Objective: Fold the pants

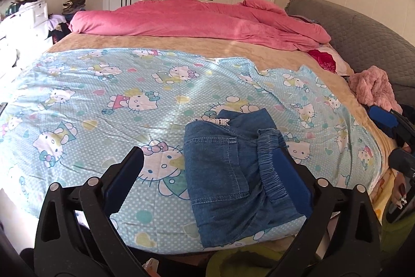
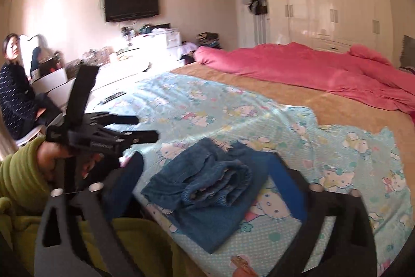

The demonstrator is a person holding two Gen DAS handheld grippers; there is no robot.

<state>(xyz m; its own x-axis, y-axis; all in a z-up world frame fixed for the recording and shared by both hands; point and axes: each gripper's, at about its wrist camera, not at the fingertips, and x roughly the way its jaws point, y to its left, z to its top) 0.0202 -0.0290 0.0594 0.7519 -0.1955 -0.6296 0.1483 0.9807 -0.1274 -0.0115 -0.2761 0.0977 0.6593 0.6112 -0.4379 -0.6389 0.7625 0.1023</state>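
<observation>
**Pants folded, both tools letting go**

Lying now as a compact folded bundle, the pants (image 1: 233, 173), on the sheet (image 1: 103, 100) near the bed's front edge. Hanging above with jaws wide and gripping nothing, the left tool (image 1: 210, 173) and the right tool (image 2: 207, 183). Apparently standing open to leave the fold undisturbed. Looking finished, as a judgement.
</observation>
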